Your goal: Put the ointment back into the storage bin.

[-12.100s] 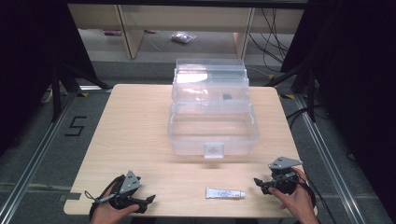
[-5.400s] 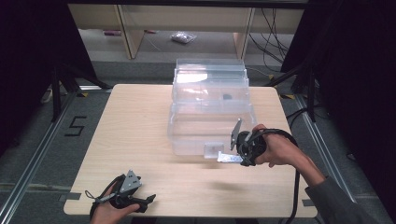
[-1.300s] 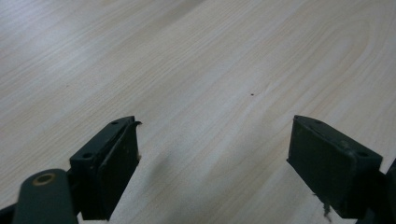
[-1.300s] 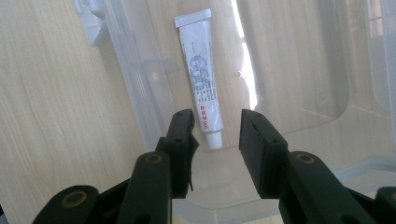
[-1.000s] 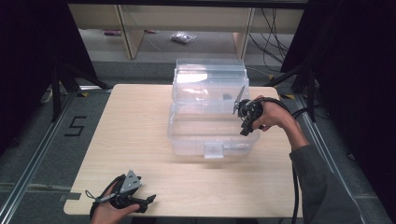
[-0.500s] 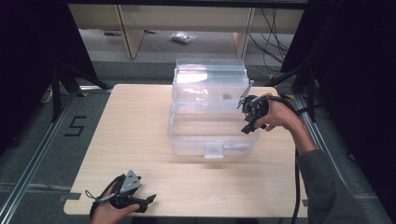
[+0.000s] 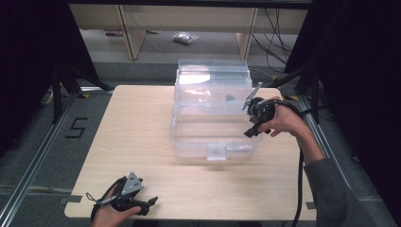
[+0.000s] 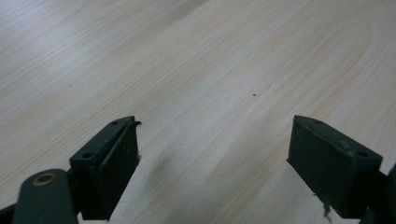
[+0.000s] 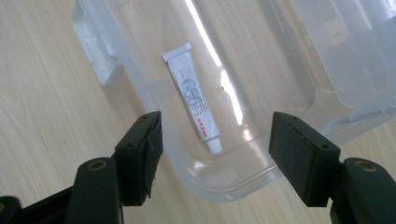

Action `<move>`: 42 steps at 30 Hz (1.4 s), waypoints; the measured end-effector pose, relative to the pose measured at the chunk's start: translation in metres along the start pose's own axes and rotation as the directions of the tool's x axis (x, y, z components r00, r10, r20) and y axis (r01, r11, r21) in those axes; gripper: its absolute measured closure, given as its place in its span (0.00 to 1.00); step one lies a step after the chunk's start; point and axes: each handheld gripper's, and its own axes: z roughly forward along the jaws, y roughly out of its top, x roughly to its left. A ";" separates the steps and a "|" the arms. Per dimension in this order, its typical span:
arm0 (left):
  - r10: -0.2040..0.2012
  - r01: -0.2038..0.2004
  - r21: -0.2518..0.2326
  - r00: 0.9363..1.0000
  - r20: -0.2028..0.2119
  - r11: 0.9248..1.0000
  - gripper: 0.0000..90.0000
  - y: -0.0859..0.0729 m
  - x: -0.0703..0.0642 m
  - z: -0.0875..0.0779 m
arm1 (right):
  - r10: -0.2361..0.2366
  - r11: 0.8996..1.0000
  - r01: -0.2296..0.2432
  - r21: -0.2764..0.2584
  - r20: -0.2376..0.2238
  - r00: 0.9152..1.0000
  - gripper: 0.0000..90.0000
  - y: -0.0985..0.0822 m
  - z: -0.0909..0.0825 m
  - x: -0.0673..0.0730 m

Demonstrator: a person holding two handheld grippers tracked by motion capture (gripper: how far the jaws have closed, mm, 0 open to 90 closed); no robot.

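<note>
1. A pale wood-grain table point(image 8: 210, 60) is seen beneath the left gripper point(image 8: 212, 154), whose jaws are spread, empty.
2. A clear plastic box point(image 9: 289, 70), round-cornered, is seen below the right gripper point(image 9: 215, 158), whose just-opening jaws hold nothing.
3. A small white tube point(image 9: 194, 95) is seen lying inside the box, beyond the jaws; its print is unreadable.

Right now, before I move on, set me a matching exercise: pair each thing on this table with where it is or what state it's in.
1. small white tube
2. clear plastic lidded box
3. right tool
4. left tool

a. jaws apart over bare wood at the near table edge
b. lid up, mid-table
c. lying on the box floor
d. jaws just opened, nothing between them, above the box's corner

Pairs: 1-c, 2-b, 3-d, 4-a
</note>
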 end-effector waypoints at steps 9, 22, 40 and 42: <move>-0.003 0.003 -0.001 1.000 0.000 1.000 0.18 0.000 0.000 0.000 | 0.056 0.994 -0.057 -0.094 -0.014 0.998 0.32 -0.010 -0.002 0.013; -0.044 0.044 -0.031 0.999 -0.011 0.999 0.18 0.000 -0.003 0.003 | 0.093 0.984 -0.090 -0.155 0.012 0.996 0.27 -0.025 -0.007 0.028; -0.037 0.036 -0.031 0.999 -0.009 0.999 0.18 0.000 -0.003 0.002 | 0.122 0.967 -0.116 -0.228 0.012 0.992 0.26 -0.042 -0.004 0.049; -0.036 0.035 -0.031 0.999 -0.009 0.999 0.18 0.000 -0.003 0.002 | 0.112 0.966 -0.106 -0.235 0.014 0.994 0.25 -0.044 -0.003 0.051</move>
